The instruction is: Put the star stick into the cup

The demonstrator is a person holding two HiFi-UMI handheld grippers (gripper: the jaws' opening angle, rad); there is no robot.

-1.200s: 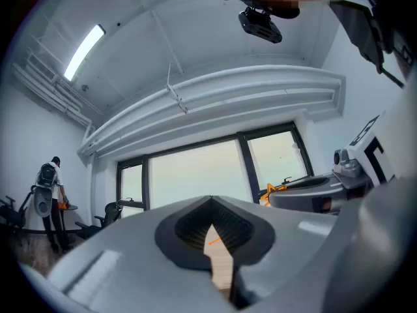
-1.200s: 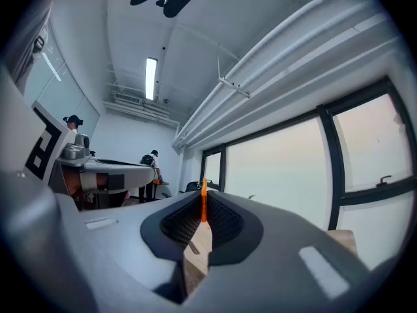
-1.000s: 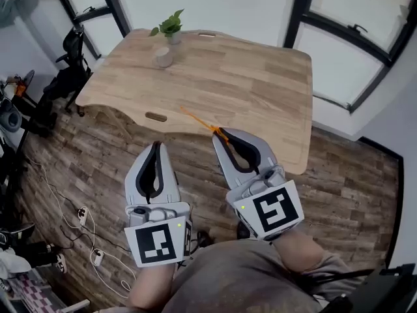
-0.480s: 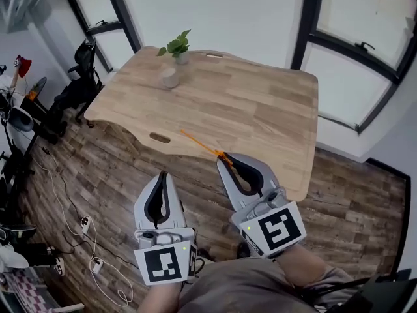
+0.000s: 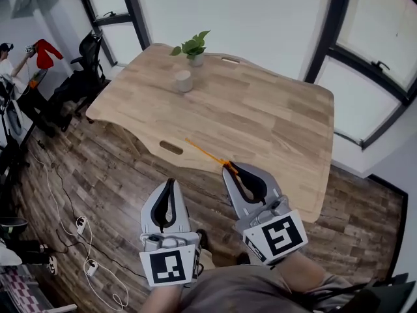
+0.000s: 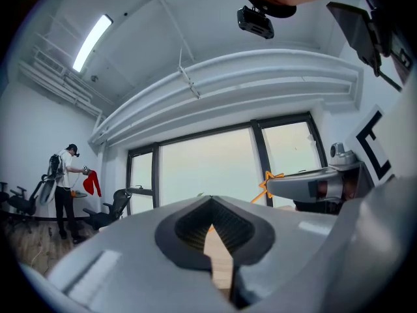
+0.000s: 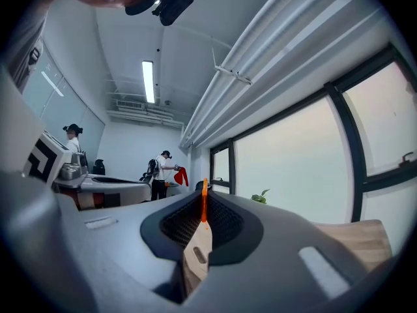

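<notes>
Our right gripper point(image 5: 227, 168) has its jaws pressed together on the star stick point(image 5: 203, 151). It pinches the stick at what looks like the star end, so the thin orange shaft juts forward and to the left over the near edge of the counter point(image 5: 273, 116), just beyond the oval slot point(image 5: 171, 147) cut there. Our left gripper point(image 5: 171, 183) hangs beside it, short of the counter and over the wooden floor point(image 5: 98, 188), with its jaws closed and nothing between them. The cup point(image 5: 183, 81) stands well apart from the stick's free tip, toward the far left corner, just in front of the small potted plant point(image 5: 193, 46). We judge the grip to be the main weakness. With so slender a shaft held only at one end, the stick may swivel between the pads as we reach, and the tip would then no longer point where the gripper does. If it slips out while we are near this edge, it would likely fall to the floor. At the cup, the mouth looks small and the cup looks light. If we come in at a low slant, the tip could catch the rim or the side and push the cup over, or nudge it into the plant. Reaching too far could brush the leaves. Because the left gripper is away from the counter, nothing steadies the cup.
</notes>
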